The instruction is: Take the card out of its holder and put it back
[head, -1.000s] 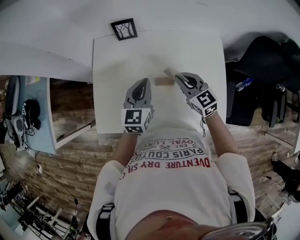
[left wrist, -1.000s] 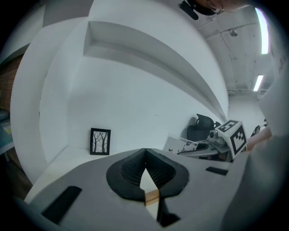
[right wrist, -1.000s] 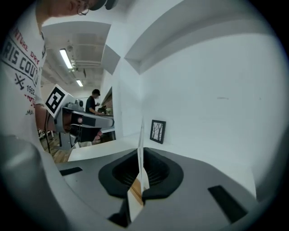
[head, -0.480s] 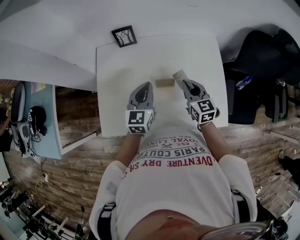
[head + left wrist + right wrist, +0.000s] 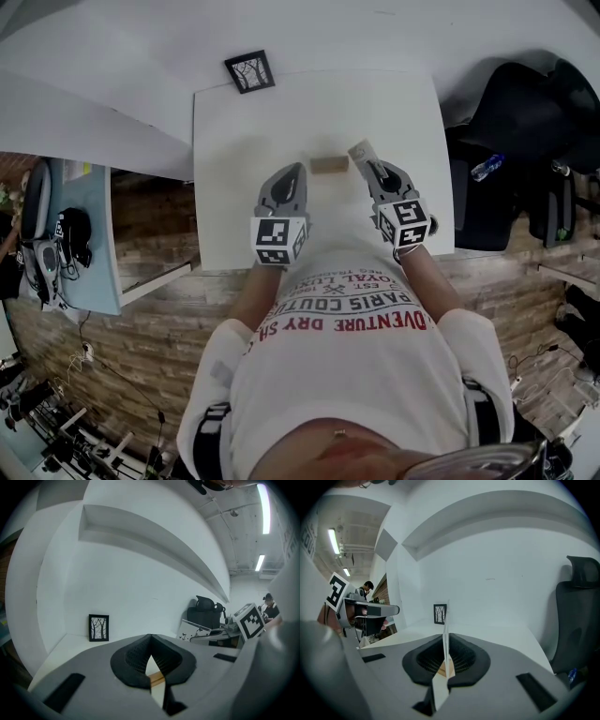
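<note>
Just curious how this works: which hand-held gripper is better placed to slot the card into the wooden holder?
The right hand-held gripper: its jaws are shut on the card, just beside the wooden holder. The left hand-held gripper holds nothing.

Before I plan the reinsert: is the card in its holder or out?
Out: the right gripper is shut on the card, held just right of the wooden holder on the table.
</note>
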Motion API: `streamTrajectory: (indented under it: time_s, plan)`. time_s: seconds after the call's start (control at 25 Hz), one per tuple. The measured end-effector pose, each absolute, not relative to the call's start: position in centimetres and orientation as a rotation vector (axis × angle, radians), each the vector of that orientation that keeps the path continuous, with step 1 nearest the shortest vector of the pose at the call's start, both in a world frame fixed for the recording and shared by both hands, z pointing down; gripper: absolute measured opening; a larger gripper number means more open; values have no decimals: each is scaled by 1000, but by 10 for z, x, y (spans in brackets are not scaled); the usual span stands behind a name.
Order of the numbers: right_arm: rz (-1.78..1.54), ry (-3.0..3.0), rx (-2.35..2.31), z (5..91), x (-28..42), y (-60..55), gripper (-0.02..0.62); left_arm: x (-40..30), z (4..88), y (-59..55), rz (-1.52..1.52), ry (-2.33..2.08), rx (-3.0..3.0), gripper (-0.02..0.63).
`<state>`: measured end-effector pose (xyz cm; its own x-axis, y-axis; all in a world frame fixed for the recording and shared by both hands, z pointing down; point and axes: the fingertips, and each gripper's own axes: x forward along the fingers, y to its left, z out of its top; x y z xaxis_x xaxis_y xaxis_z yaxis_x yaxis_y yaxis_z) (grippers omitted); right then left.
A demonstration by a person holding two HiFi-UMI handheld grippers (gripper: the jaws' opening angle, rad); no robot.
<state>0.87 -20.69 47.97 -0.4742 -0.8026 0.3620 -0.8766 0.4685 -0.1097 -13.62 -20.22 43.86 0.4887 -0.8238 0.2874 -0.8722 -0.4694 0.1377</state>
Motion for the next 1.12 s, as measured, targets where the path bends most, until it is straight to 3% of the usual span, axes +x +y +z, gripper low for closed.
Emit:
streamTrajectory:
  time_s: [0.6,1.12]
  plan:
    - [363,-2478,1389,478,18,-204,35,-136,446,-197,242,-1474,2380,25]
    - [343,-2613,941,492,-5,-233,35,-134,474,-188,312,-1460,2297,25]
